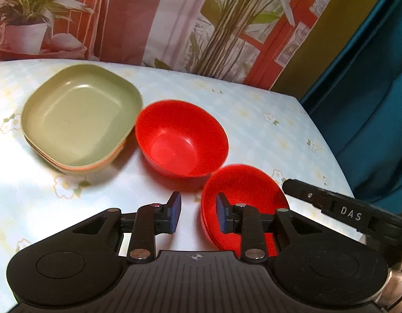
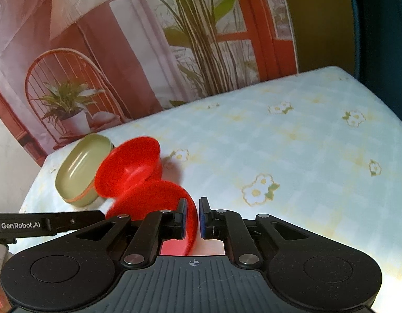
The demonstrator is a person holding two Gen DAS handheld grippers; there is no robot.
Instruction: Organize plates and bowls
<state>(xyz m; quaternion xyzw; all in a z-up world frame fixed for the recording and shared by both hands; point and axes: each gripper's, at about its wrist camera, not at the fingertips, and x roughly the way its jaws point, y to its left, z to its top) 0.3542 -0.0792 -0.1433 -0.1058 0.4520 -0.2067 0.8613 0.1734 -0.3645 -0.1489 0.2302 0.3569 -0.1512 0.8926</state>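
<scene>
Left gripper open, straddling near bowl rim; right gripper around rim, contact unclear; plates seen whole only in left view.

stack of plates on table, far left | bowl just right of it | nested bowls nearer, right of that bowl

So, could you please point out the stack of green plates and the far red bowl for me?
stack of green plates (image 1: 78, 122), left wrist view, inner floor of the top plate.
far red bowl (image 1: 175, 146), left wrist view, inside bottom.
</scene>
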